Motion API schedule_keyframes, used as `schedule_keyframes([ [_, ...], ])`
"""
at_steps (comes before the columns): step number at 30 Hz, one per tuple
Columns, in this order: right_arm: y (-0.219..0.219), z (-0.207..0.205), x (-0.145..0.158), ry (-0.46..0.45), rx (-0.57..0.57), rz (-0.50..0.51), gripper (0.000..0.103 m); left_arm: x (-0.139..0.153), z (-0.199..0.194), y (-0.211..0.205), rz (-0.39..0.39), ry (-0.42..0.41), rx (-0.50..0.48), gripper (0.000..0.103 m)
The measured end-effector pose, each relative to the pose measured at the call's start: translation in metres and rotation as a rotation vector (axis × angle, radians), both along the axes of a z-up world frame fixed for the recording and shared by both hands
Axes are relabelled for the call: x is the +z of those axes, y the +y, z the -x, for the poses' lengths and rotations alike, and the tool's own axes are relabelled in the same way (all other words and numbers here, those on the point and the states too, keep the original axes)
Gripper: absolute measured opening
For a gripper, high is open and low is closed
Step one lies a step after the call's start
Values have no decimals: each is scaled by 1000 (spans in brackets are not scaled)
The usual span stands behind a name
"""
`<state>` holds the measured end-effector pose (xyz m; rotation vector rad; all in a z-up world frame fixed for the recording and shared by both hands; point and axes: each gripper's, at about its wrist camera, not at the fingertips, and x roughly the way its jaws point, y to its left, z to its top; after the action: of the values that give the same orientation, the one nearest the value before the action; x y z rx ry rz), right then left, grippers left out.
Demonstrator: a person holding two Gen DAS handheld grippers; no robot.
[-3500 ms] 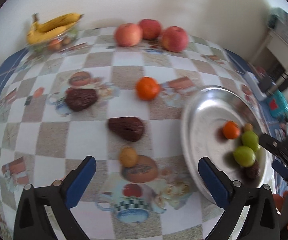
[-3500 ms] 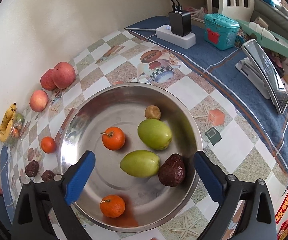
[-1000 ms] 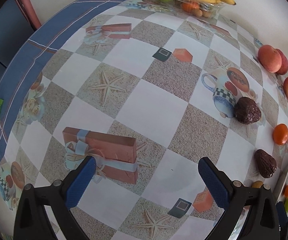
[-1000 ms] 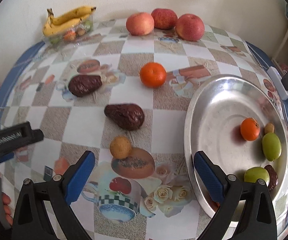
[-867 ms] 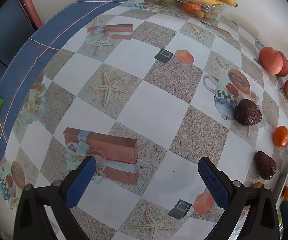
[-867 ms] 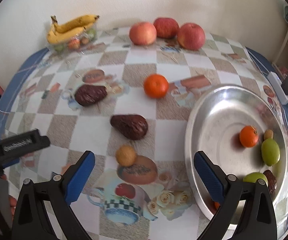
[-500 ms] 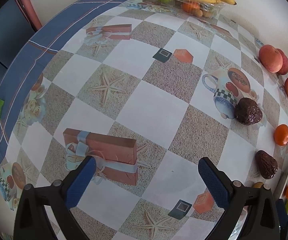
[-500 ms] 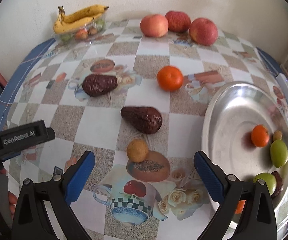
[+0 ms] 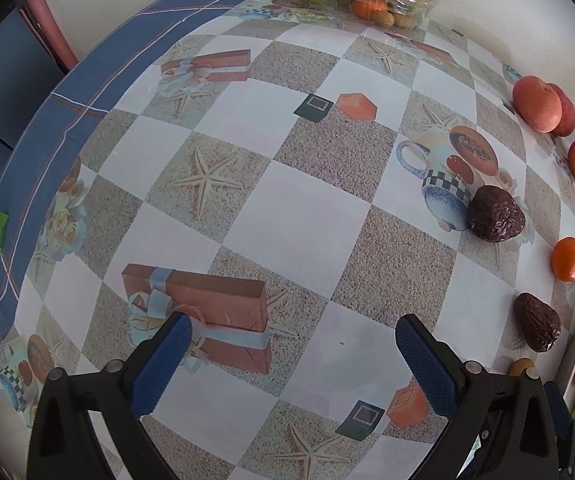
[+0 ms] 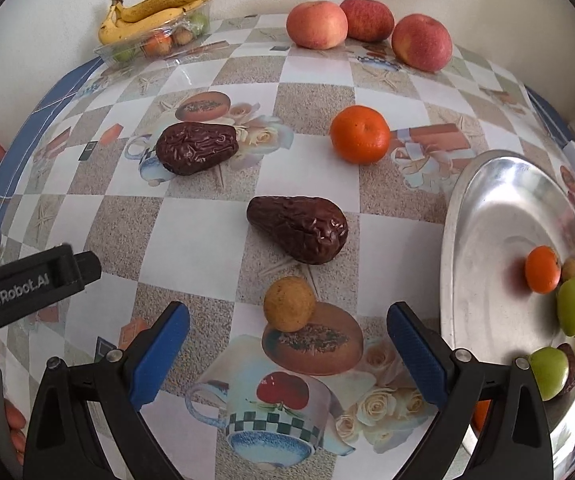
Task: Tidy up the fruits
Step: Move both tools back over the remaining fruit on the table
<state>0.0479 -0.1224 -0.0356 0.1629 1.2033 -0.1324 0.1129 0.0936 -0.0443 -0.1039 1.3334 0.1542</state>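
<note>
A small tan round fruit [image 10: 289,309] lies nearest, a wrinkled dark fruit [image 10: 298,235] just beyond, another dark fruit [image 10: 196,147] far left, an orange [image 10: 360,134] farther; right, the steel plate [image 10: 483,216] holds small fruits
</note>
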Motion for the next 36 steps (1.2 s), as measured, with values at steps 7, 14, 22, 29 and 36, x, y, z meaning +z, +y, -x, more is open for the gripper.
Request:
schedule_keyframes([
  [7, -2, -7, -10, 40, -38, -4, 99, 1, -4, -5, -8, -1, -15, 103],
  [14, 4, -7, -13, 31, -23, 18, 102, -6, -6, -14, -15, 22, -36, 103],
  [22, 9, 1, -19, -8, -20, 19, 103, -13, -4, -25, -3, 40, -43, 103],
  [29, 8, 8, -16, -5, 8, 18, 103, -19, 0, -18, 1, 42, -48, 103],
  [36, 1, 8, -3, 0, -17, -37, 75, -14, -3, -20, 7, 31, -49, 103],
])
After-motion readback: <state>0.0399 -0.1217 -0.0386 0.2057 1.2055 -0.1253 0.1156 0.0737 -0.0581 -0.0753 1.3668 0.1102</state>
